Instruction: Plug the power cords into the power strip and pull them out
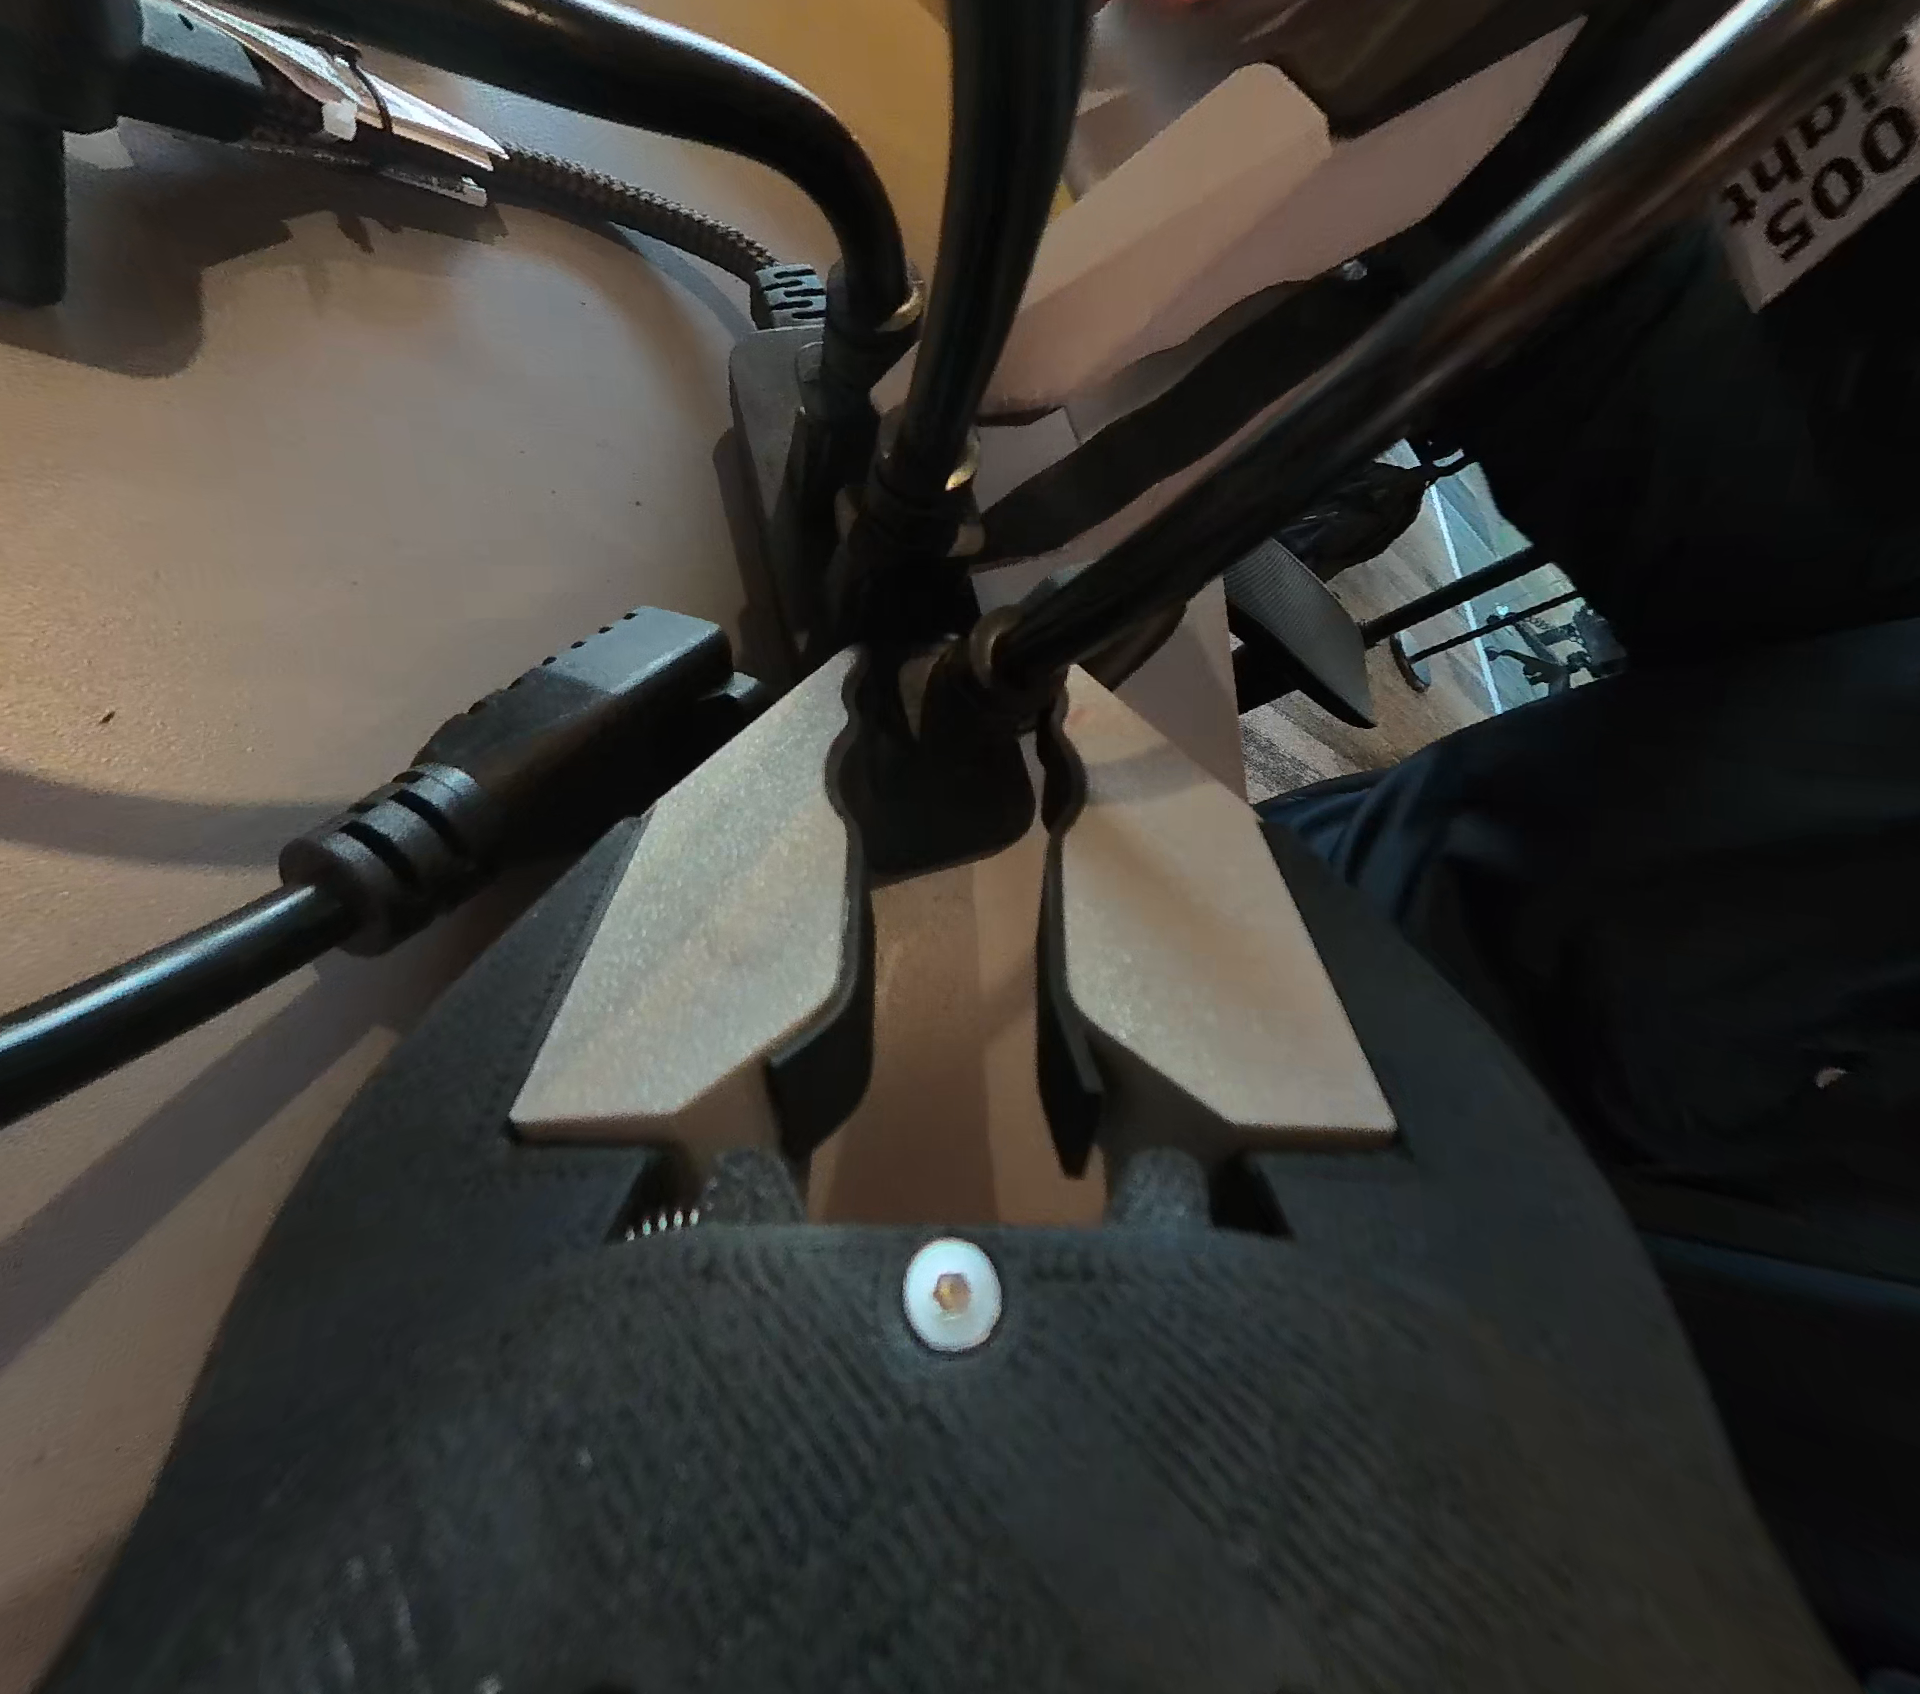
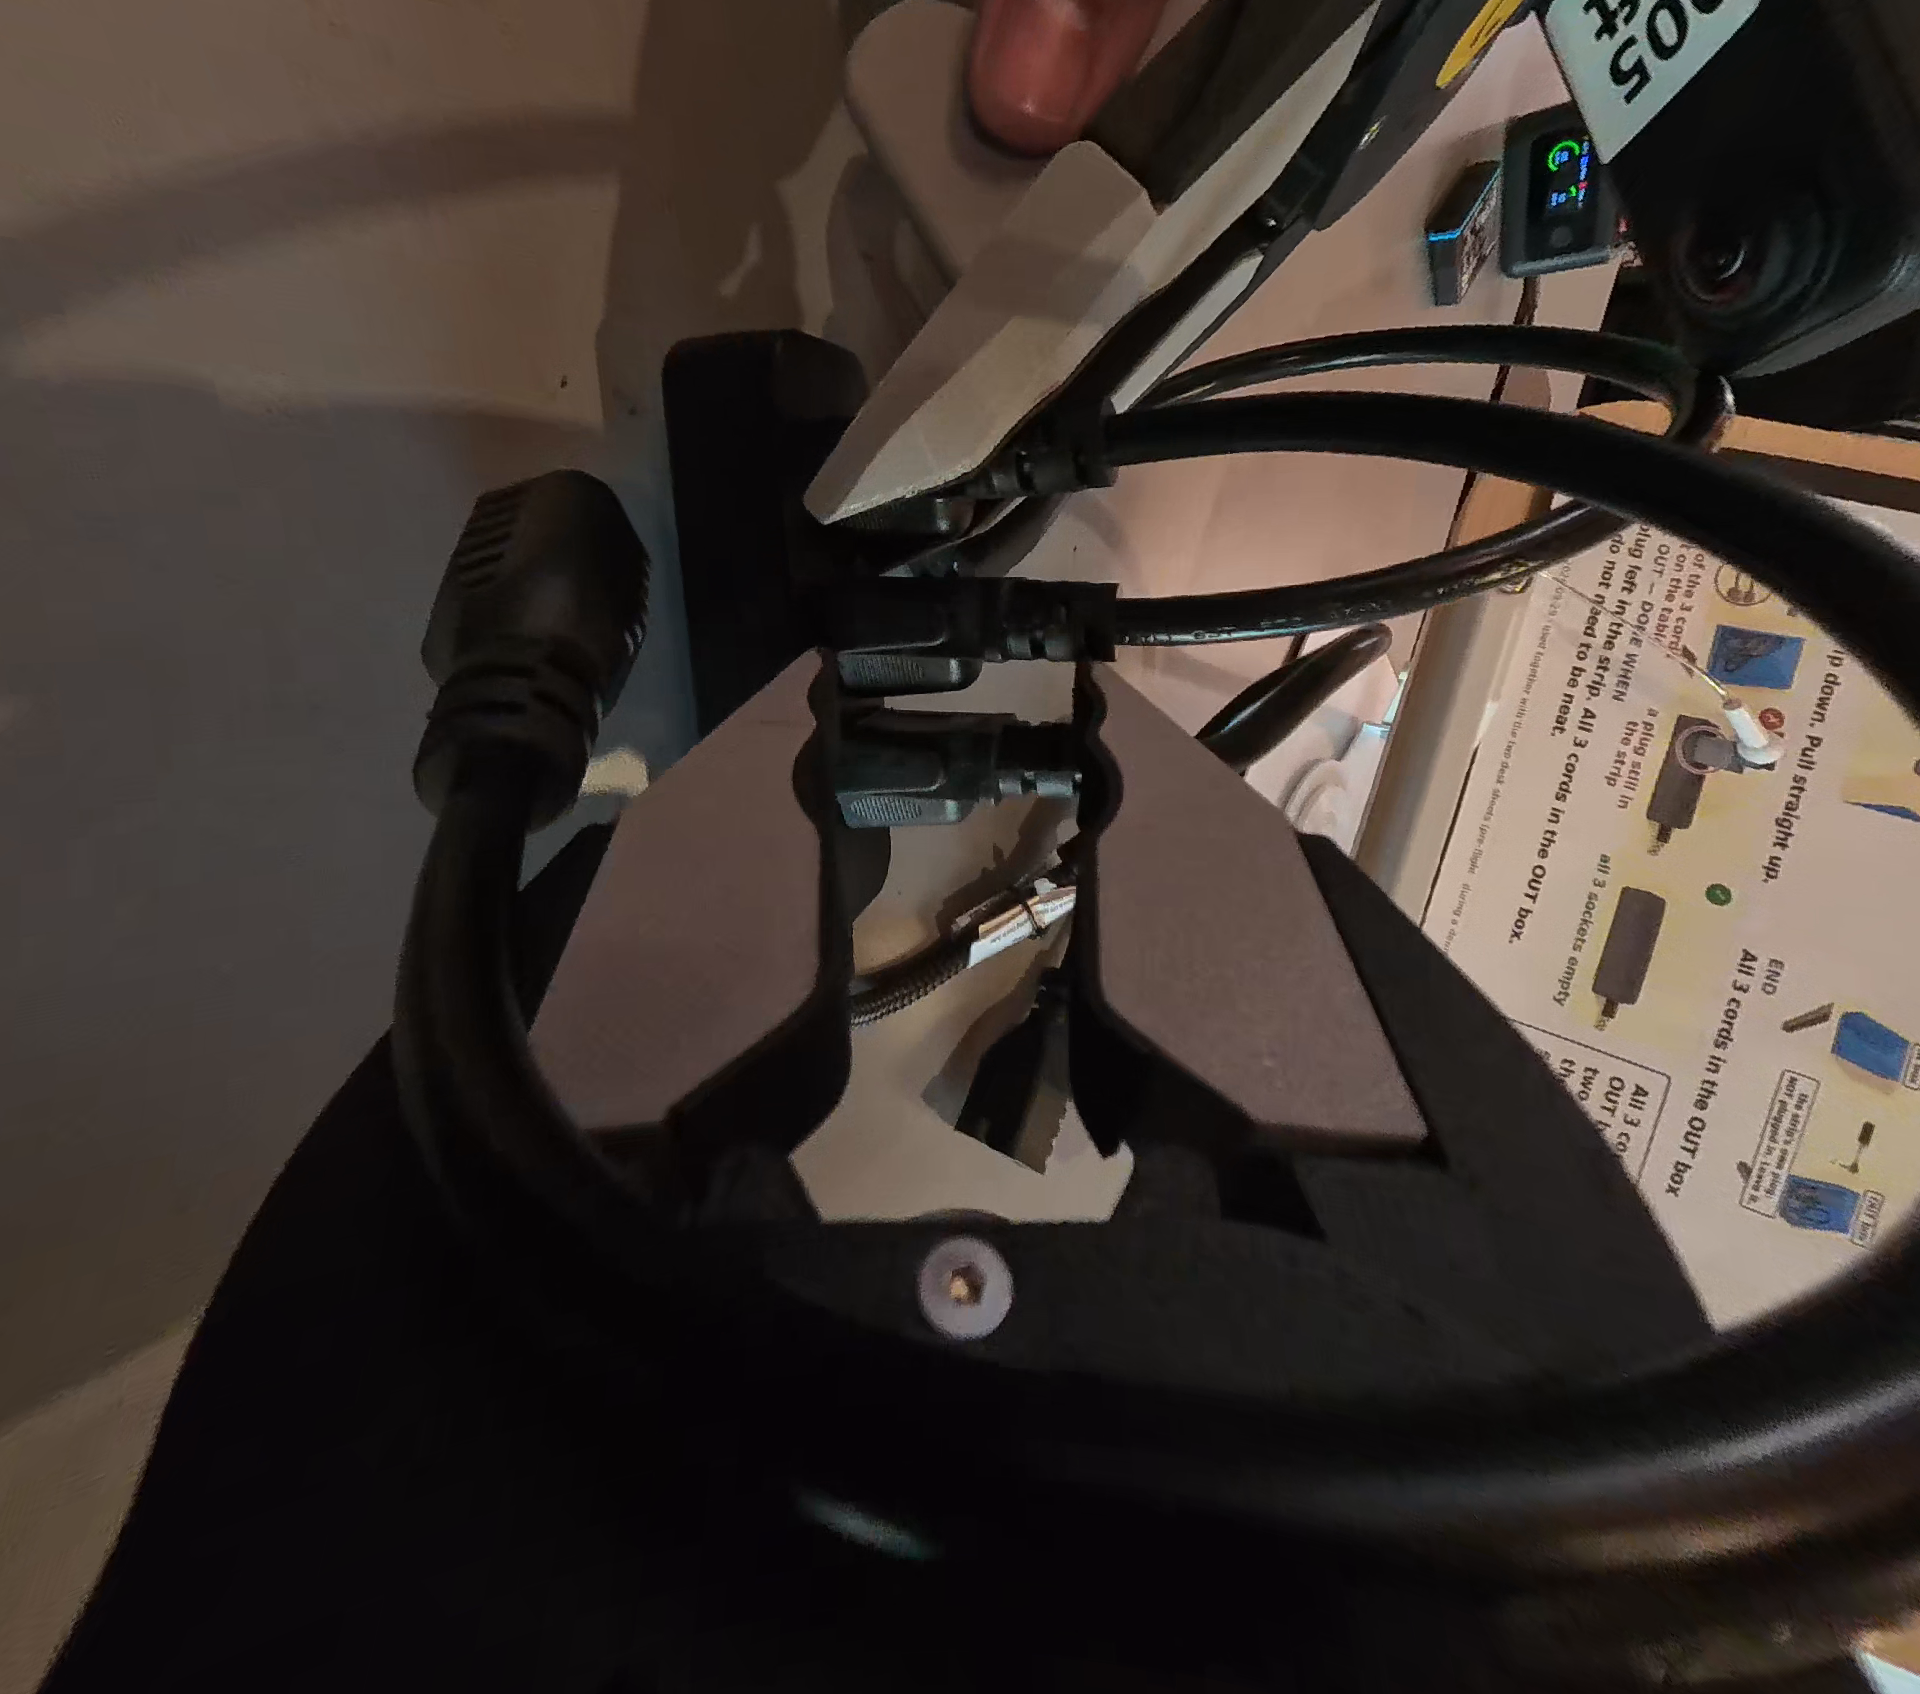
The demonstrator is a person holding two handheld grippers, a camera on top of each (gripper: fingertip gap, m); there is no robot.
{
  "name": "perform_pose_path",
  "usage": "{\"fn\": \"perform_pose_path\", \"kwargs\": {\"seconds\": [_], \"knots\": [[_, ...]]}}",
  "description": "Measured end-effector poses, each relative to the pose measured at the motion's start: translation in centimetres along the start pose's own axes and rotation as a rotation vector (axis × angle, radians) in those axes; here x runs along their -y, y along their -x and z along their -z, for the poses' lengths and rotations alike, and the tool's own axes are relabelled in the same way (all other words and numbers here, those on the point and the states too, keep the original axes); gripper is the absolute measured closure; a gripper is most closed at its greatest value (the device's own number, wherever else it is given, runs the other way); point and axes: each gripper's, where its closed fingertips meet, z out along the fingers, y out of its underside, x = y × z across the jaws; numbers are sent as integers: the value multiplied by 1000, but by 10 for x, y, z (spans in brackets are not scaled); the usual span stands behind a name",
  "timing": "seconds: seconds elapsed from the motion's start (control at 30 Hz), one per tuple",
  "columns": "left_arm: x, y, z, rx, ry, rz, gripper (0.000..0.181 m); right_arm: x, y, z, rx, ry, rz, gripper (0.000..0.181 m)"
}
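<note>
A dark power strip [image 1: 767,439] lies on the pale table with three black plugs in it; it also shows in the right wrist view [image 2: 727,491]. My left gripper [image 1: 951,694] is shut on the nearest plug [image 1: 935,787]. In the right wrist view this gripper [image 2: 914,501] comes in from the upper right, pinching the top plug [image 2: 940,514]. My right gripper [image 2: 956,688] has its jaws apart, straddling the lowest plug [image 2: 914,777], just below the middle plug [image 2: 914,621]. In the left wrist view its grey finger [image 1: 1164,221] reaches down beside the cords.
A loose black connector [image 1: 582,688] with its cord lies left of the strip, also in the right wrist view [image 2: 530,605]. The strip's braided cable [image 1: 644,221] runs away left. An instruction sheet [image 2: 1662,865] and a small lit device [image 2: 1548,200] lie right. A thick cord loop [image 2: 1766,636] hangs close. Both grippers' tips are close together, under 4 cm apart.
</note>
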Motion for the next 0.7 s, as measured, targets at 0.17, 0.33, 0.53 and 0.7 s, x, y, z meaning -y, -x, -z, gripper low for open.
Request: {"fn": "perform_pose_path", "kwargs": {"seconds": [0.17, 0.33, 0.53, 0.7], "knots": [[1, 0, -1, -4, -14, 0, 153, 0, 0, 0, -17, -59, -33, 140], [1, 0, -1, -1, -19, -14, 152, 1, 1, 1, -53, -63, -32, 141], [-1, -1, -3, 25, -21, -34, 151, 3, 3, 3, -149, -48, -9, 142], [-1, 1, -5, 71, -19, -60, 151, 2, 8, 4, -272, -32, 37, 152]]}}
